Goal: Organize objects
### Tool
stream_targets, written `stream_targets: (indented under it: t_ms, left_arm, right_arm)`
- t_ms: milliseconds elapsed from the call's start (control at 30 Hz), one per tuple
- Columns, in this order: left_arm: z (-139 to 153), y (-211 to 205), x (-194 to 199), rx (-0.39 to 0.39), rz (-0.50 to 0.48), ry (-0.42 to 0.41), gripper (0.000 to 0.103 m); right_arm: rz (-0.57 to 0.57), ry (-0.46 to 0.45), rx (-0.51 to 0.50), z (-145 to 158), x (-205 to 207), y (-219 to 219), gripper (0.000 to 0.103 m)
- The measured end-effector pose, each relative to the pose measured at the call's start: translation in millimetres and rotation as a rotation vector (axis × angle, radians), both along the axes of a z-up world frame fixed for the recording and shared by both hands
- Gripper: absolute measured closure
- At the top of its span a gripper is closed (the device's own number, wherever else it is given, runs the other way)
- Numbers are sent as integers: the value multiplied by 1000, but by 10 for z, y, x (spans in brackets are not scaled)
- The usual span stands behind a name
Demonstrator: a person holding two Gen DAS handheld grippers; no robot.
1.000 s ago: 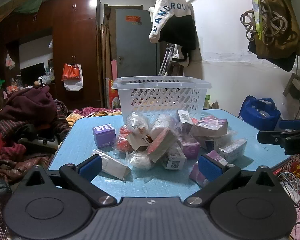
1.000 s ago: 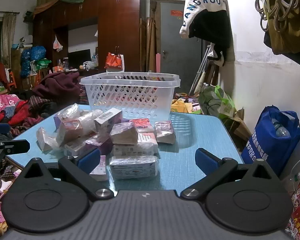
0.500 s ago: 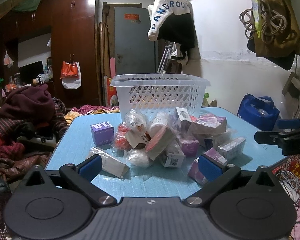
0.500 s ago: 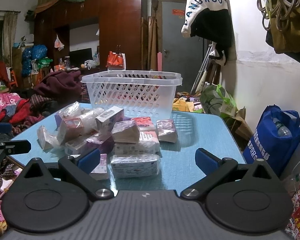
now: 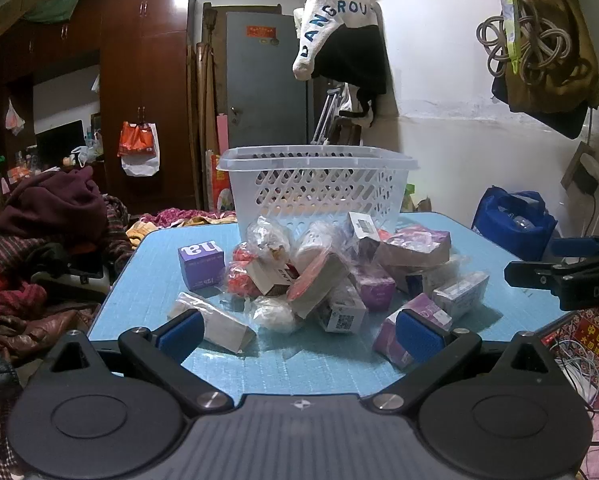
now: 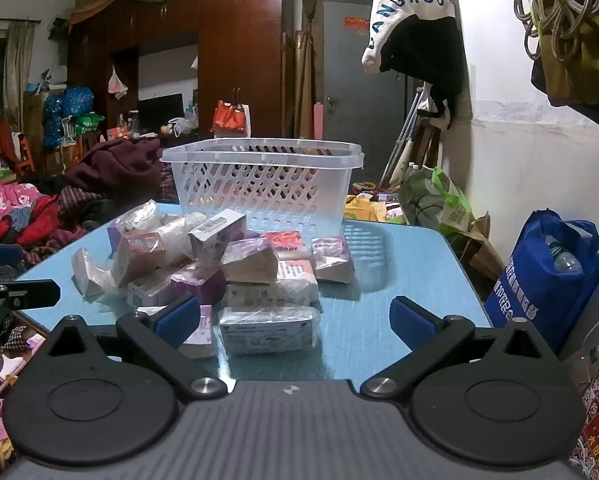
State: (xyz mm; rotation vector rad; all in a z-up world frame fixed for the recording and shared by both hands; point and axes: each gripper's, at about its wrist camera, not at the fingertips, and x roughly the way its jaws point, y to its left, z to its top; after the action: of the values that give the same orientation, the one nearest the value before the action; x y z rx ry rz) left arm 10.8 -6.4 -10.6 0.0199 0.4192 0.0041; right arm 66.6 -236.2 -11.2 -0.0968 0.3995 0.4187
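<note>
A heap of small wrapped boxes and packets (image 5: 331, 276) (image 6: 227, 268) lies on a blue table (image 5: 147, 292) (image 6: 395, 280). Behind the heap stands a white slotted basket (image 5: 319, 188) (image 6: 263, 188). A purple box (image 5: 201, 266) sits apart at the heap's left. My left gripper (image 5: 297, 330) hovers open at the table's near edge, with nothing between its fingers. My right gripper (image 6: 295, 320) is open too, low in front of a clear-wrapped box (image 6: 269, 328). Each gripper shows at the edge of the other's view.
A blue bag (image 6: 547, 276) stands on the floor to the right of the table, beside the white wall. Piled clothes (image 5: 47, 216) lie to the left. A dark wardrobe (image 5: 139, 92) and a grey door (image 5: 267, 80) stand at the back. Clothes hang on the wall above.
Both views have shifted only slightly; the heap and the basket sit a little lower and closer in the frames. Both grippers stay open and nothing on the table has moved.
</note>
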Motion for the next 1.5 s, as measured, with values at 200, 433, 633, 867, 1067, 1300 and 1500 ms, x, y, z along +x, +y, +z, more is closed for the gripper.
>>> stream_targets:
  t_ms: [200,433,633,867,1067,1300,1500]
  left_arm:
    - [-5,5,5,-2,-3,-1,0]
    - [-5,-6,7,-2,-6,-1,0]
    - [-4,-9,5,-2,-5,0,0]
    - [-9,-19,5,15,-9,-4,0]
    - [-12,-13,36,53,9,-56,0]
    - [-80,198,176,3,-3,-51,0]
    - [-186,281,341,-72,-100,-46,11]
  right_arm:
    - [0,-1,0,-1,-3,0,0]
    - [-2,1,1,-2,-2,-6,0]
    - [-2,2,2,-3,-3,-14,0]
    - [-2,2,4,-2,-2,-20,0]
    - [23,4,41,-15,8,-49,0]
    - [-14,0,68,-97,99,-90,0]
    - [75,5,175,-137,212,-52,0]
